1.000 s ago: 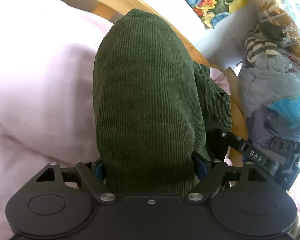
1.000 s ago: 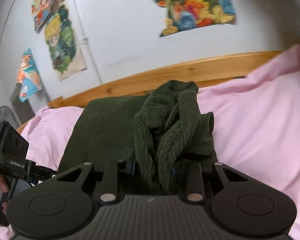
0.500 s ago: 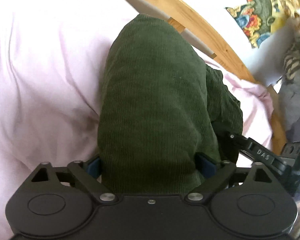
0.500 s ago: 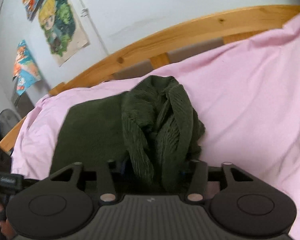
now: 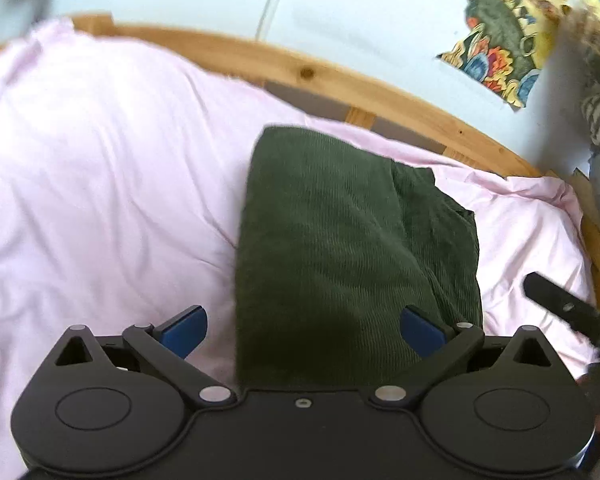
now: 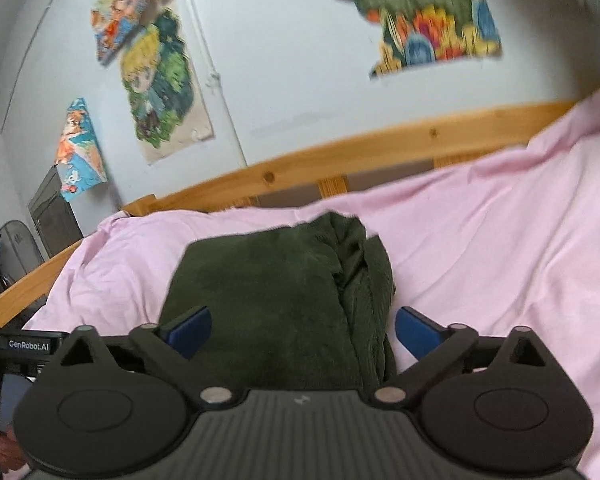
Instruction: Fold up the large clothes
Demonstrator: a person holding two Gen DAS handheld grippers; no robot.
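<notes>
The green corduroy garment [image 5: 340,248] is seen lying folded on the pink sheet [image 5: 100,200] of the bed, between the spread blue pads of the left claw [image 5: 303,330], which is held apart and clamped on nothing. In the right wrist view the same garment [image 6: 276,292] is framed by the right claw [image 6: 303,330], likewise held apart. Beyond it, the wooden bed frame [image 6: 380,152] and posters [image 6: 160,88] on the wall are visible.

Left gripper [image 5: 303,328]: matte black body, two round discs, silver screws, blue finger pads [image 5: 184,326].
Right gripper [image 6: 303,326]: black ribbed housing, silver screws, blue pads [image 6: 416,330].
Marking: white "GenRobot.AI" lettering.
</notes>
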